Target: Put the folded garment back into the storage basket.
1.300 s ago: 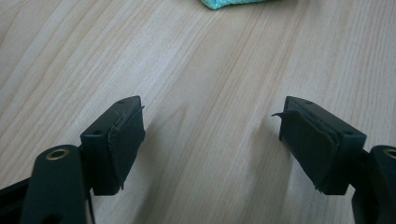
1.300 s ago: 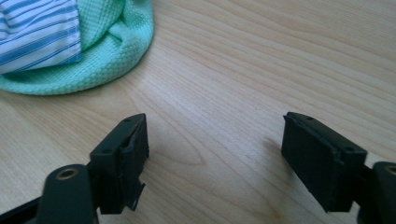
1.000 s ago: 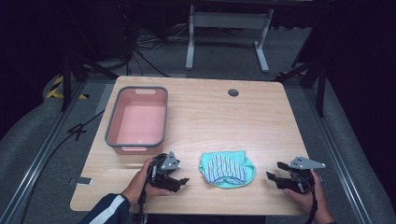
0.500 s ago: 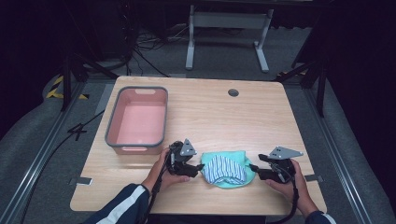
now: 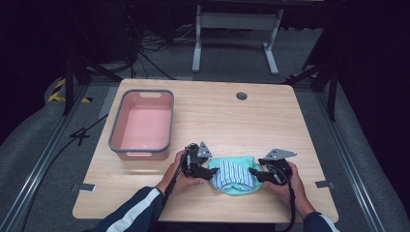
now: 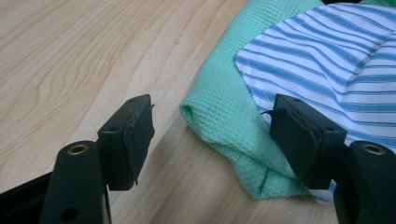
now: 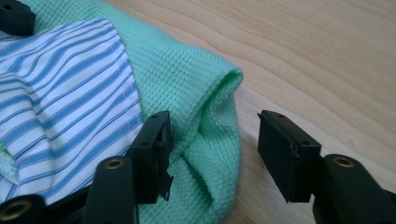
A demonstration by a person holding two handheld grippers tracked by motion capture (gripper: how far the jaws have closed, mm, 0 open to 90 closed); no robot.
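The green cloth (image 5: pixel 231 175), a striped cloth (image 5: pixel 234 174) on top, lies near the table's (image 5: pixel 270 121) near edge. Both grippers, left (image 6: pixel 212 140) and right (image 7: pixel 212 154), straddle its folded ends, jaws apart (nothing gripped yet). The pink bin (image 5: pixel 141 124) stands empty, far-left.

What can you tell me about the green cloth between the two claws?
The green cloth is a mint, waffle-textured fabric, lying crumpled on the wooden table near its front edge. A blue-and-white striped cloth lies on top, covering its middle. Its folded edges bulge out at both ends. The left claw and right claw are open, each straddling one folded end. The pink bin sits apart, to the left.
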